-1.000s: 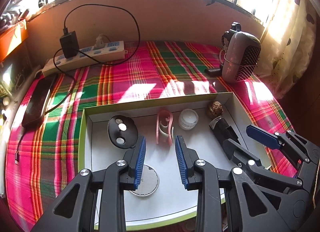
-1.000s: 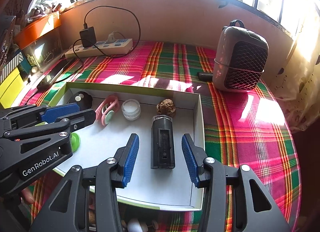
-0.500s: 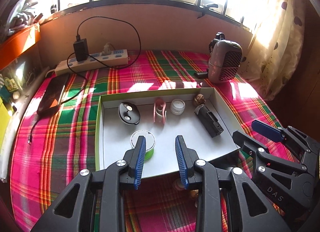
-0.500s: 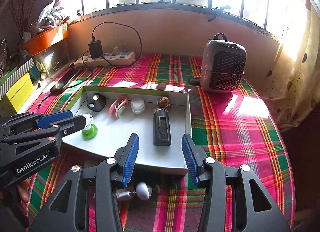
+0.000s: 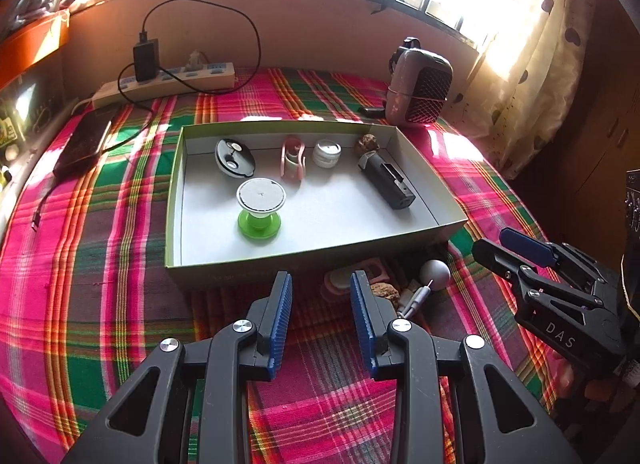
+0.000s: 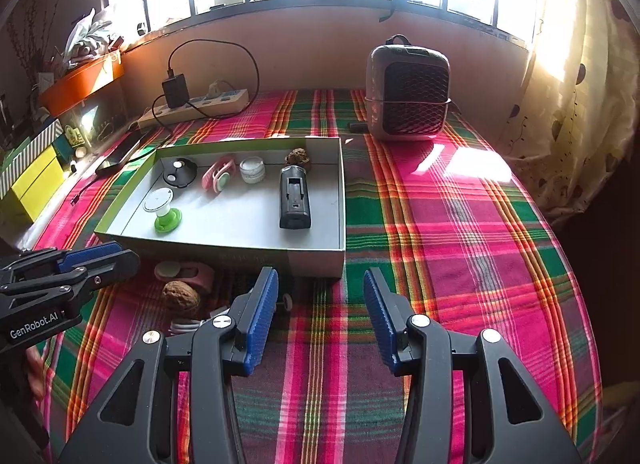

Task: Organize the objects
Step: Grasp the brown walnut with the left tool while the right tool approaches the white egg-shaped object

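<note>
A plaid cloth [image 6: 440,223] in pink, green and red covers the worktop; on it, toward the window, stands a grey fan heater [image 6: 408,93] with a dark mesh front, and along the wall lies a white power strip [image 6: 196,103] with a black charger [image 6: 175,91] plugged in; a dark phone [image 5: 82,141] rests at the cloth's left edge. A shallow white box [image 6: 312,260] with a green rim sits in the middle of the cloth; inside, along its far wall, lie a black round disc [image 5: 234,151], a pink clip [image 5: 293,155], a small white jar [image 5: 327,153] and a brown walnut [image 5: 368,142]; a black battery-like block [image 5: 386,181] lies by the right wall, and a green-and-white spool [image 5: 260,205] stands nearer the front. Outside the box, just beside its near wall, lie another pink clip [image 6: 184,272], a second walnut [image 6: 181,299], a white cable [image 5: 414,298] and a grey ball [image 5: 435,274]. The left tongs [image 5: 320,318] hang spread above the cloth in front of the box, gripping nothing; the right tongs [image 6: 320,322] are likewise spread and bare, to the right of the loose things.
</note>
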Tool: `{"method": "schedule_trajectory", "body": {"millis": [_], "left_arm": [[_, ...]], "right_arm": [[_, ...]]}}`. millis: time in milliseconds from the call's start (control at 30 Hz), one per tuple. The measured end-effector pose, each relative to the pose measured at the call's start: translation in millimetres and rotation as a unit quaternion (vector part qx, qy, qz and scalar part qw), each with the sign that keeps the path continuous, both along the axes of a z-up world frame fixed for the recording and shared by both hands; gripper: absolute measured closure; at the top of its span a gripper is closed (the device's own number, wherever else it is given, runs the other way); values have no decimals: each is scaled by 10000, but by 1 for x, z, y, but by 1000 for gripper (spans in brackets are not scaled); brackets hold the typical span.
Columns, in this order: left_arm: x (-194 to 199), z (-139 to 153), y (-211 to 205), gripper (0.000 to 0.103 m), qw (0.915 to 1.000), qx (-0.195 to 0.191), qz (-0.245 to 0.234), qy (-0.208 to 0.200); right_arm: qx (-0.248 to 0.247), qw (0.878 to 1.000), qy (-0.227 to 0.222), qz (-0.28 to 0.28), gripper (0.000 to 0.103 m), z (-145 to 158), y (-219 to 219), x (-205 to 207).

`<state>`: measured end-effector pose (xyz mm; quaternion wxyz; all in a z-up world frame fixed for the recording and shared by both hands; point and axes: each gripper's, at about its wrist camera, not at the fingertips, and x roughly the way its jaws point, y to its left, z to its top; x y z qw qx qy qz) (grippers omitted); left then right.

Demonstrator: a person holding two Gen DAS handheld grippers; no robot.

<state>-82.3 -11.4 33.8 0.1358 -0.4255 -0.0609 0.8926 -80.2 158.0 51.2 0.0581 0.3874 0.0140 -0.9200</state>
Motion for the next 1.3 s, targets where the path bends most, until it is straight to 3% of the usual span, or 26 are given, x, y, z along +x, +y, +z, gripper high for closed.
{"method": "schedule_trajectory", "body": {"millis": [367,800,1300], "left_arm": [[-2,-11,36,73,9984,-211,-510,-144],[-15,-23,41,73,9982,-138,-370,-453],[-18,-25,37,74,9987,-65,-213,-468]], "right_arm": [[-98,9999,-35,-137,57,-6,12,13],[-148,9998,-140,-71,57,-14,12,10],[-118,9997,-192,-39,57,-17,8,8]]}}
